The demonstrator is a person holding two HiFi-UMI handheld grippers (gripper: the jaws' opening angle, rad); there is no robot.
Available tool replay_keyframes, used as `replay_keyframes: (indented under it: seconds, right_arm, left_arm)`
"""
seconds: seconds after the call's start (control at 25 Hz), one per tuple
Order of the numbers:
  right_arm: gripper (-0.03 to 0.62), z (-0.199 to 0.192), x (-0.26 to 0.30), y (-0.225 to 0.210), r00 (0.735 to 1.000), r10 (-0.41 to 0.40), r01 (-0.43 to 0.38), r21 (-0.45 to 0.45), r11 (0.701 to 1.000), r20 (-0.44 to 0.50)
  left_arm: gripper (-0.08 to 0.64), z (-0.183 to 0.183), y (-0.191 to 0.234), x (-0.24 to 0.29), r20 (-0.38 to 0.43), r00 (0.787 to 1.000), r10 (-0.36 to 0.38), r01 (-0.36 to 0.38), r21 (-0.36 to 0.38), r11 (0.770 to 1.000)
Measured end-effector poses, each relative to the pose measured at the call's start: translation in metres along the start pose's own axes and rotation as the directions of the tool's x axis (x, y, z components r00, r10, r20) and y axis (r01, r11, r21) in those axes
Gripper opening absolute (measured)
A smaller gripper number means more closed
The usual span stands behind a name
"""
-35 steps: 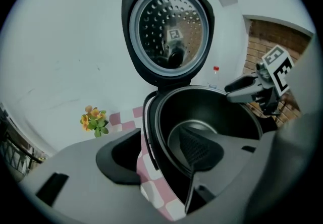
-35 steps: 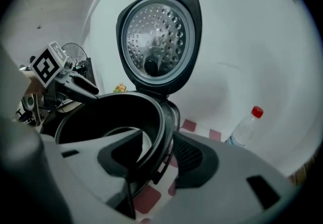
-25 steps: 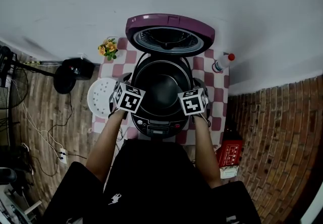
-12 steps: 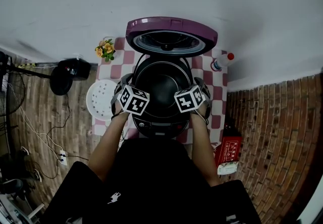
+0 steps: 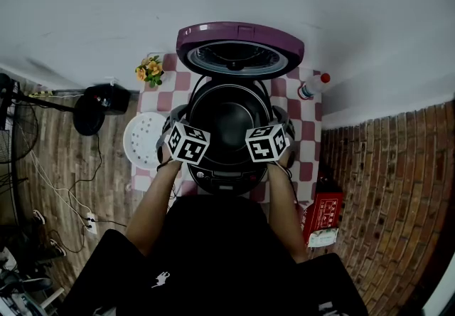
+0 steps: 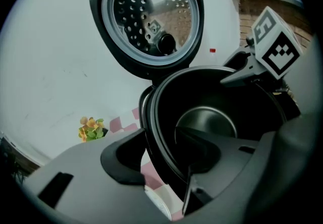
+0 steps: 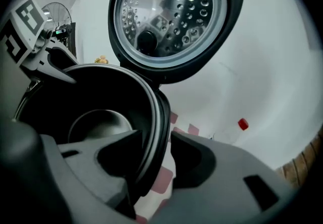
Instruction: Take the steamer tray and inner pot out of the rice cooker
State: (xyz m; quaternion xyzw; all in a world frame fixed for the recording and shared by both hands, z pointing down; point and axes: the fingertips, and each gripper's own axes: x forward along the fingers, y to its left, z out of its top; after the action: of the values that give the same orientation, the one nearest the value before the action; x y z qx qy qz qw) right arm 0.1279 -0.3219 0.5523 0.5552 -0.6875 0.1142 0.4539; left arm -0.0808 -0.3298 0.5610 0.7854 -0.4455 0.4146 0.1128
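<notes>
The rice cooker (image 5: 226, 178) stands on the checkered table with its purple lid (image 5: 239, 48) raised. The dark inner pot (image 5: 229, 119) sits inside it. My left gripper (image 5: 173, 117) straddles the pot's left rim (image 6: 151, 132), one jaw inside and one outside. My right gripper (image 5: 282, 119) straddles the right rim (image 7: 160, 117) in the same way. Both pairs of jaws have just been closing with the rim between them. A gap still shows beside each outer jaw. The white perforated steamer tray (image 5: 142, 138) lies on the table left of the cooker.
A small pot of flowers (image 5: 150, 70) stands at the table's back left, and a red-capped bottle (image 5: 313, 87) at the back right. A fan (image 5: 96, 104) and cables lie on the floor to the left. A red box (image 5: 323, 211) sits by the brick wall on the right.
Both grippers have edged slightly inward along the pot's sides. The pot, the lid and the steamer tray have not moved.
</notes>
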Motion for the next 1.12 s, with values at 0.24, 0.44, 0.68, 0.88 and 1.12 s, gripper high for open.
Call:
replay_keyframes:
  seconds: [0.24, 0.44, 0.68, 0.88, 1.12]
  right_arm:
    - [0.170, 0.014, -0.016, -0.004, 0.996, -0.030, 0.030, 0.001, 1.000, 0.083]
    - [0.112, 0.021, -0.029, -0.002, 0.989, -0.022, 0.018, 0.025, 1.000, 0.148]
    - [0.051, 0.027, -0.042, -0.001, 0.978, -0.001, -0.011, 0.055, 0.998, 0.207]
    - [0.034, 0.035, -0.062, -0.003, 0.959, -0.020, -0.010, 0.106, 0.994, 0.282]
    - [0.021, 0.045, -0.093, -0.004, 0.914, -0.090, 0.033, 0.150, 0.988, 0.396]
  left_arm:
    - [0.167, 0.003, 0.001, -0.009, 0.024, 1.000, 0.009, -0.008, -0.012, 1.000]
    - [0.119, 0.008, -0.001, -0.019, 0.057, 0.998, 0.011, -0.010, -0.014, 1.000]
    - [0.096, 0.015, -0.001, -0.029, 0.096, 0.995, 0.000, 0.003, -0.032, 0.999]
    - [0.071, 0.024, 0.003, -0.043, 0.165, 0.986, 0.001, 0.010, -0.069, 0.998]
    - [0.053, 0.034, 0.009, -0.070, 0.277, 0.960, 0.046, -0.021, -0.092, 0.996]
